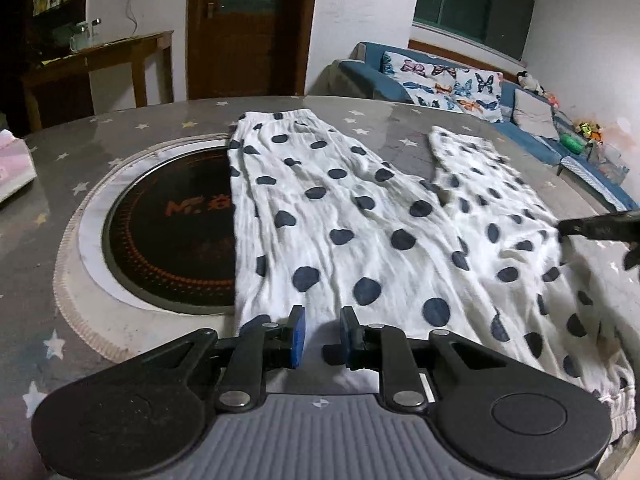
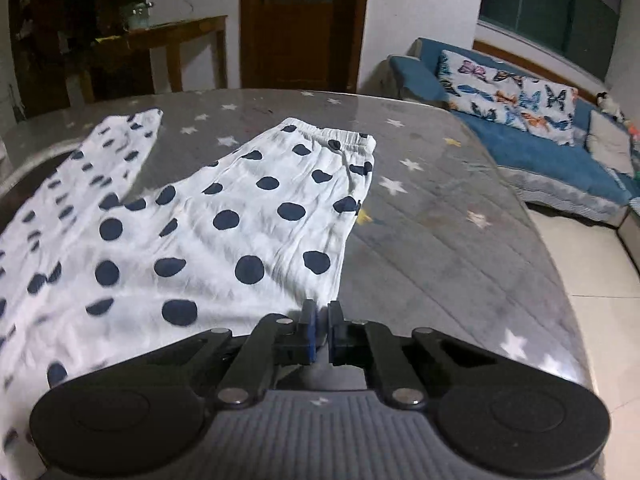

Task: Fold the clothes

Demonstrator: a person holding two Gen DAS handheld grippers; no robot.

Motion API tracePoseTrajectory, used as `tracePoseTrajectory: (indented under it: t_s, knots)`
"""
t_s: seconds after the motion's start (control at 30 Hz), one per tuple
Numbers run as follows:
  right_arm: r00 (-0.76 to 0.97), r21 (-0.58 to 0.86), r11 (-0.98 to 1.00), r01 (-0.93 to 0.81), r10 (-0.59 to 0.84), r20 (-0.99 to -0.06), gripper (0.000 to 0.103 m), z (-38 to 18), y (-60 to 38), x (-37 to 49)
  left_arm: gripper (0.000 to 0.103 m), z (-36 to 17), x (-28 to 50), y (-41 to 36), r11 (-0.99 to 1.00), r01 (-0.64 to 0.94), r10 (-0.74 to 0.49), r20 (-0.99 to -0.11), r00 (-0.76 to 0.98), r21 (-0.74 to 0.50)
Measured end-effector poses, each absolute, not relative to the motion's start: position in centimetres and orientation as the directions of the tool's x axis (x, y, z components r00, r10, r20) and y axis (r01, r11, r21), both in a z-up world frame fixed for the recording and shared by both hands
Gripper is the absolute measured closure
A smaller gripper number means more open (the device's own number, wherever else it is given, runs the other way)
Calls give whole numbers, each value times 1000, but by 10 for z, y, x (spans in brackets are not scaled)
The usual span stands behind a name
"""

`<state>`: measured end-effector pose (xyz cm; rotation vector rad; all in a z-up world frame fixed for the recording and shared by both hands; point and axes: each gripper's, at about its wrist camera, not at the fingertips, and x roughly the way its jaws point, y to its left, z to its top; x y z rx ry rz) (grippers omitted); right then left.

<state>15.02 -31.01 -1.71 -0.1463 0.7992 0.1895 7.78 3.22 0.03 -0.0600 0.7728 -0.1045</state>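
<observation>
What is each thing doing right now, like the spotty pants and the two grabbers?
Polka-dot pants: spread flat on the table, legs apart, not yet folded.
Left gripper: open, over the pants' near edge.
Right gripper: nearly shut, at the pants' edge; grip unclear.
Door: closed.
Built-in cooktop: partly covered by the pants.

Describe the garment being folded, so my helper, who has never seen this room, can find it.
On the grey star-print table by the blue sofa, it half covers the round black cooktop. The white trousers alone carry navy polka dots.
</observation>
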Motion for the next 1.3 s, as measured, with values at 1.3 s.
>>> tracePoseTrajectory:
  t_s: [1.3]
  knots:
    - [603,-26,828,-560,386,-698,79,6,-246,14,82,16,34,12,983,156,-178,-654,735,-93]
